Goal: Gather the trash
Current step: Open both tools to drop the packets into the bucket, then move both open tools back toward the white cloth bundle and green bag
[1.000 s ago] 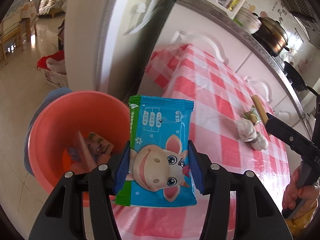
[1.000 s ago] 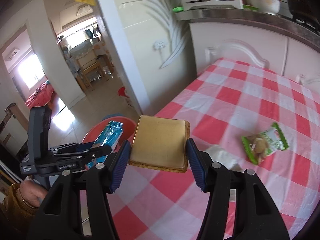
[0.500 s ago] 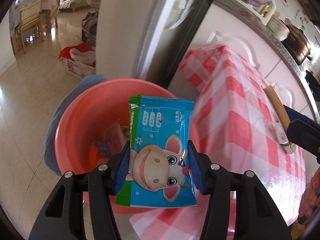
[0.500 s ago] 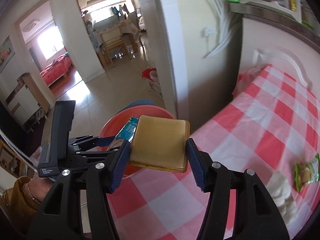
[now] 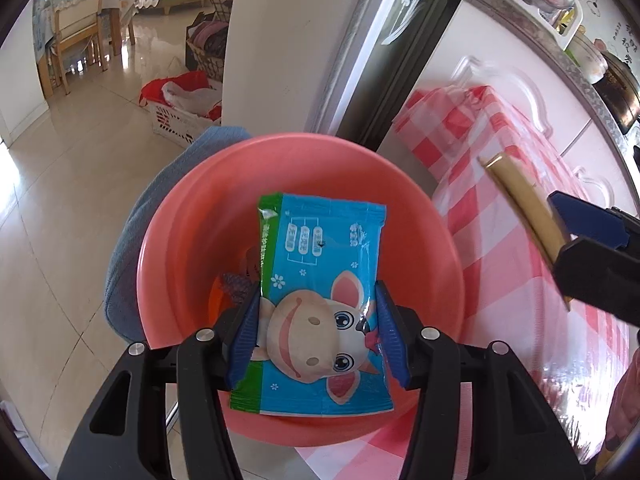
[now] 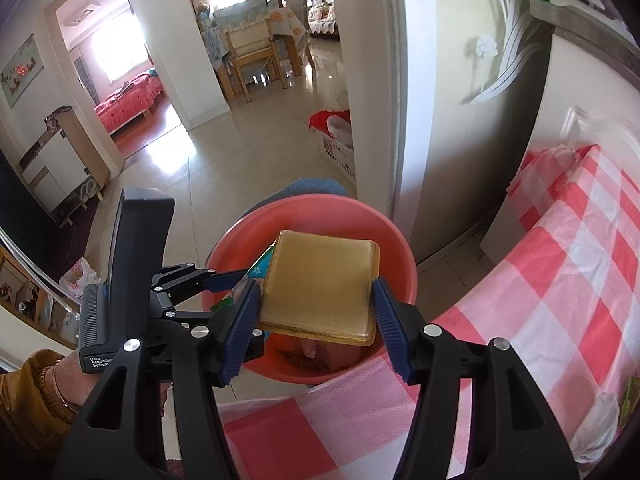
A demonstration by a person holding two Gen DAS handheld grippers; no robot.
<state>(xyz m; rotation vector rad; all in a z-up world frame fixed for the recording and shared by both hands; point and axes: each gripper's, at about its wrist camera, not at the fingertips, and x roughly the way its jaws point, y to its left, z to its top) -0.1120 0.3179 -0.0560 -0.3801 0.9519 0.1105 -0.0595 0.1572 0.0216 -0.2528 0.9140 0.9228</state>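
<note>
Drop-off step: the left gripper clasps a blue snack packet between its fingers and the right gripper clasps a flat gold packet, both poised above the red basin beyond the fingertips; next, presumably, each must let go.

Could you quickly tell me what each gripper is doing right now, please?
Left gripper: closed on the blue snack packet, above the pink basin.
Right gripper: closed on the flat gold packet, above the same basin.
</note>
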